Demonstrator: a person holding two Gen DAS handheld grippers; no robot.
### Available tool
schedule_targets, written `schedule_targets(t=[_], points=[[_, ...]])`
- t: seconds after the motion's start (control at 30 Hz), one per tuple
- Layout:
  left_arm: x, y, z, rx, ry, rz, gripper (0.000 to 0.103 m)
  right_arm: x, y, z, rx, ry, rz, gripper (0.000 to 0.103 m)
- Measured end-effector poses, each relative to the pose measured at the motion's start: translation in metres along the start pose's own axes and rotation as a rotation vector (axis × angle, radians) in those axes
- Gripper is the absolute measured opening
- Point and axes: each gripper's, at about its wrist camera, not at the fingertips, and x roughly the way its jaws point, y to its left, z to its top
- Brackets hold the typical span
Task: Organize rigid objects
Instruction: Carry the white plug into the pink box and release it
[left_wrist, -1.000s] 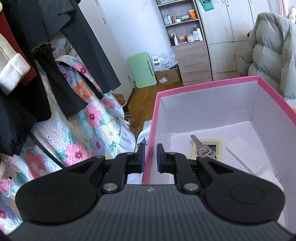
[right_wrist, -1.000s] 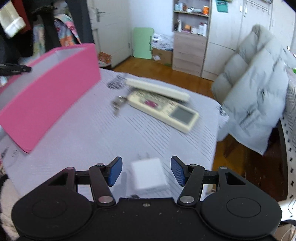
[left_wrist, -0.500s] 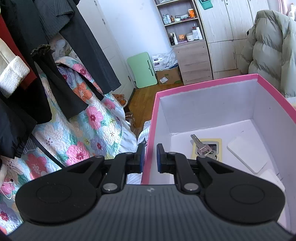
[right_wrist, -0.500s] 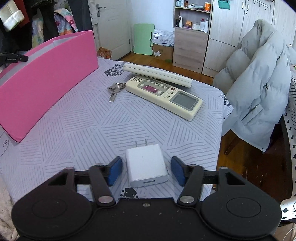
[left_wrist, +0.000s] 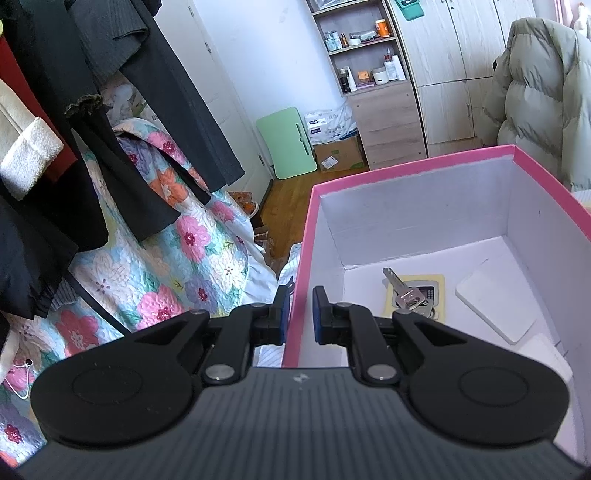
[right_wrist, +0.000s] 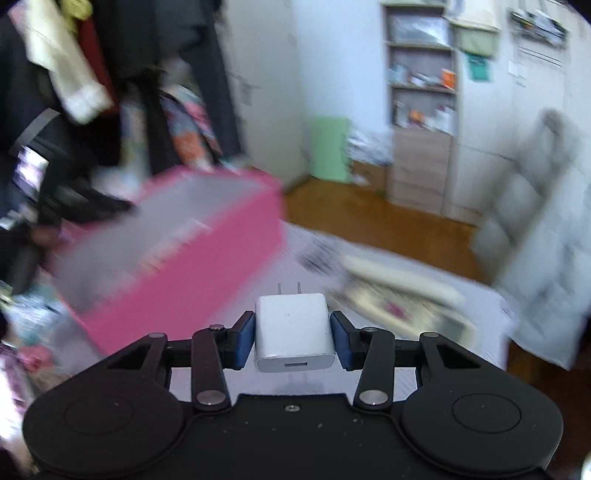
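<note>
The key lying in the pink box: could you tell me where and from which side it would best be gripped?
Grip the key at its broad head, where it rests on the yellow-edged card. Its thin blade lies flat and offers little to pinch. Probably come straight down through the open top of the pink box, whose tall walls block any sideways approach.

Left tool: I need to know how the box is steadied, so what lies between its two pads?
The pink box's near wall. In the left wrist view the left tool is shut on that wall, one pad outside, one inside.
</note>
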Motion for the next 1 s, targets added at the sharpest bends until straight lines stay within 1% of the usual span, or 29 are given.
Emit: schedule_targets(t=[0.1,0.17,0.23,0.3,0.43,0.6,0.7,0.87,0.9,0.93,1.0], points=[[0.0,-0.001,0.0,0.0,0.001,0.006,0.011,0.004,0.029,0.033,-0.04,-0.04,0.119,0.05],[0.0,-0.002,0.0,0.007,0.002,0.01,0.011,0.015,0.046,0.055,-0.043,-0.022,0.19,0.05],[0.0,-0.002,0.001,0.01,0.002,0.013,0.011,0.035,0.066,0.074,-0.076,0.017,0.226,0.05],[0.0,-0.002,0.001,0.011,0.002,0.012,0.011,0.061,0.085,0.089,-0.13,0.073,0.214,0.05],[0.0,-0.002,0.0,0.011,0.003,0.012,0.011,0.116,0.104,0.106,-0.139,0.203,0.225,0.05],[0.001,-0.002,0.0,0.004,0.008,0.003,0.011,0.175,0.121,0.106,-0.148,0.345,0.21,0.049],[0.001,0.0,0.0,-0.005,0.007,-0.002,0.011,0.198,0.125,0.101,-0.156,0.405,0.19,0.049],[0.002,0.004,0.0,-0.03,0.004,-0.023,0.011,0.219,0.123,0.095,-0.103,0.46,0.165,0.051],[0.003,0.004,0.001,-0.03,0.004,-0.025,0.011,0.219,0.123,0.094,-0.1,0.458,0.149,0.057],[0.003,0.005,0.0,-0.029,0.004,-0.027,0.011,0.217,0.122,0.094,-0.092,0.44,0.128,0.058],[0.002,0.004,0.0,-0.023,0.004,-0.026,0.011,0.205,0.12,0.095,-0.075,0.391,0.124,0.058]])
